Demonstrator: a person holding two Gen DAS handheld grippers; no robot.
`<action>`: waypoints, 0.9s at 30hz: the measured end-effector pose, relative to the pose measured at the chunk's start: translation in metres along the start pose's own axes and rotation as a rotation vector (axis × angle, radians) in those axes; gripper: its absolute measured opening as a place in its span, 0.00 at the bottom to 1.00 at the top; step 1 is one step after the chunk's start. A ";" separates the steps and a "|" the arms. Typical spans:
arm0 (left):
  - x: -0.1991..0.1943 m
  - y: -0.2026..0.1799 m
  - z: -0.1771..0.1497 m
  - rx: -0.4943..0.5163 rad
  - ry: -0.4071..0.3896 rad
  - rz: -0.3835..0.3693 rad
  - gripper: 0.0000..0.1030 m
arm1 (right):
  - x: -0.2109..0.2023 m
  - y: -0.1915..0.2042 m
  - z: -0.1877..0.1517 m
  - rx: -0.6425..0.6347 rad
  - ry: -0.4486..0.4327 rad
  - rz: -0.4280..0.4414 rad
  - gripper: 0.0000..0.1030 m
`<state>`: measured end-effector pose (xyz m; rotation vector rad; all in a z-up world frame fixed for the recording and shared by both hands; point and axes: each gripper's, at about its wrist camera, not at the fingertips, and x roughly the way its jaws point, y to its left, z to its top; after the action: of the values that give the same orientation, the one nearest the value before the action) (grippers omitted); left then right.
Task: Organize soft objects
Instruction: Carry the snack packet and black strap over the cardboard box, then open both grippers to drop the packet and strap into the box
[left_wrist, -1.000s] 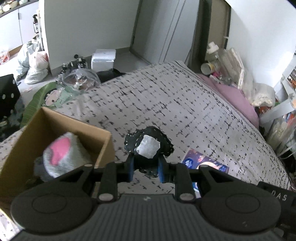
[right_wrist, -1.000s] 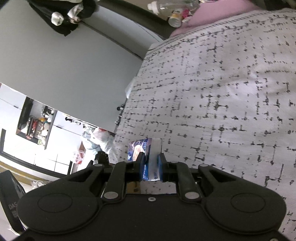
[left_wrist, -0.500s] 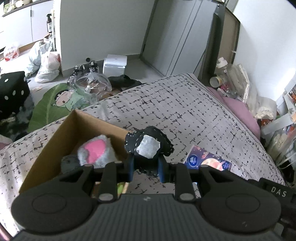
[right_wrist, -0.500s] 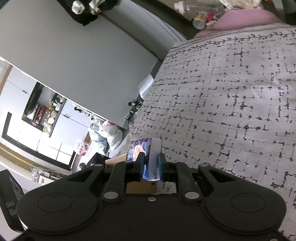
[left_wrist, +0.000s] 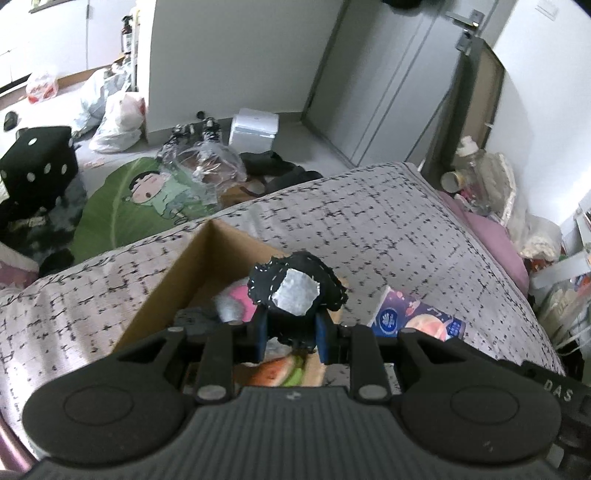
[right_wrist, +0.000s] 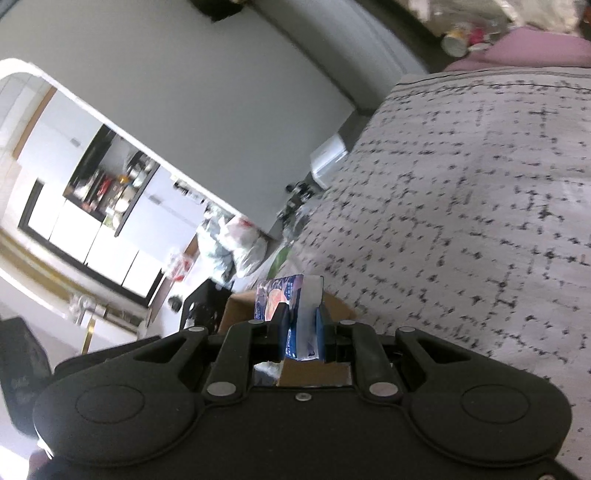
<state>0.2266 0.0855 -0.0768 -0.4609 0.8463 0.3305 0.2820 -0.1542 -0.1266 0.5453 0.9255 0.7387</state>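
Black plush (left_wrist: 297, 291) left jaws | tissue pack (right_wrist: 301, 314) right jaws

A black felt toy (left_wrist: 297, 291) with white stitching and a grey patch is held above the cardboard box (left_wrist: 192, 266). Inside the box a pink-and-grey plush (left_wrist: 232, 301) is seen. A blue tissue pack (right_wrist: 295, 314) is gripped upright just beyond the box.
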 end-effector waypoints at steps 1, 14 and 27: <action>0.000 0.004 0.000 -0.006 0.002 0.000 0.24 | 0.002 0.003 -0.002 -0.011 0.007 0.002 0.15; 0.013 0.060 -0.005 -0.078 0.053 0.001 0.25 | 0.028 0.040 -0.026 -0.097 0.087 0.014 0.15; 0.022 0.078 -0.007 -0.086 0.080 -0.029 0.26 | 0.051 0.051 -0.041 -0.103 0.194 0.048 0.43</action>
<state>0.2010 0.1506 -0.1180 -0.5689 0.9047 0.3243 0.2498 -0.0785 -0.1371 0.4108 1.0504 0.8890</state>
